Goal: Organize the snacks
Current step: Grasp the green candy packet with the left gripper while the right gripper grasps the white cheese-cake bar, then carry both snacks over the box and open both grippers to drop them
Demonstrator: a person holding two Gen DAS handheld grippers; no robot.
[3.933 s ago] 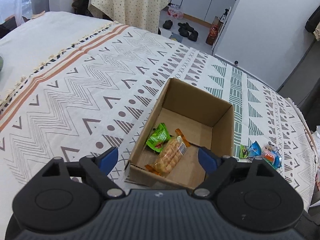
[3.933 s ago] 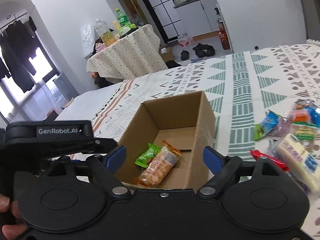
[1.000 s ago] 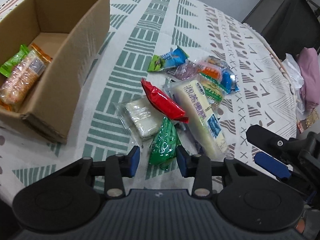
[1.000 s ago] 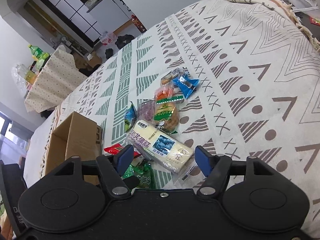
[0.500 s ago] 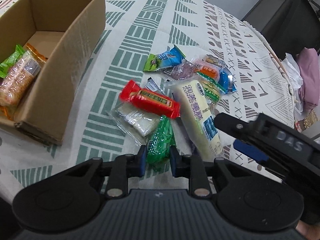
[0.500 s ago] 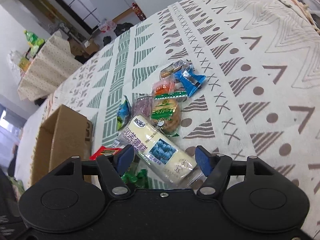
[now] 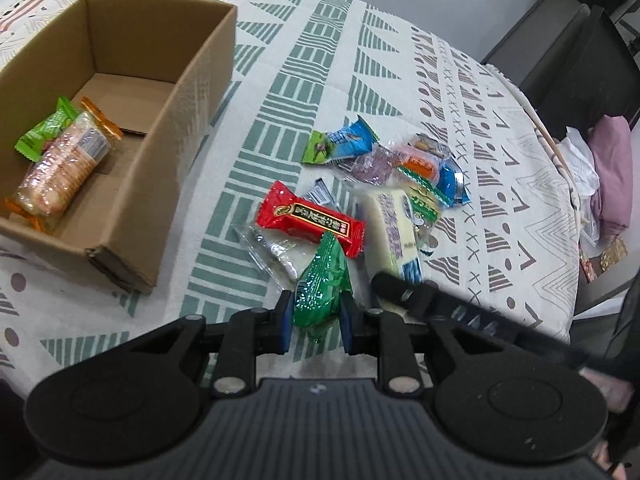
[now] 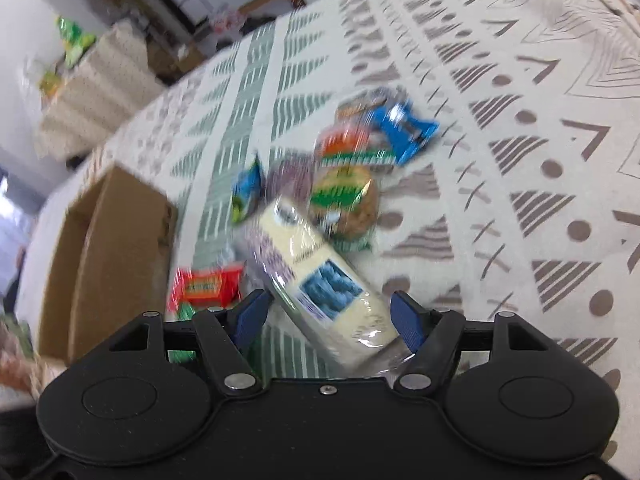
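Blurring smears the right wrist view, so package print there cannot be read. The left gripper (image 7: pixel 314 317) is clenched on the green packet (image 7: pixel 320 286), its lower end hidden between the pads; a second ago the jaws stood wider around it. The right gripper (image 8: pixel 330 316) is held agape, the pale blueberry cake pack (image 8: pixel 316 276) between its fingers, contact unclear. The cardboard box (image 7: pixel 192 92) sits at ten o'clock of the snack pile.
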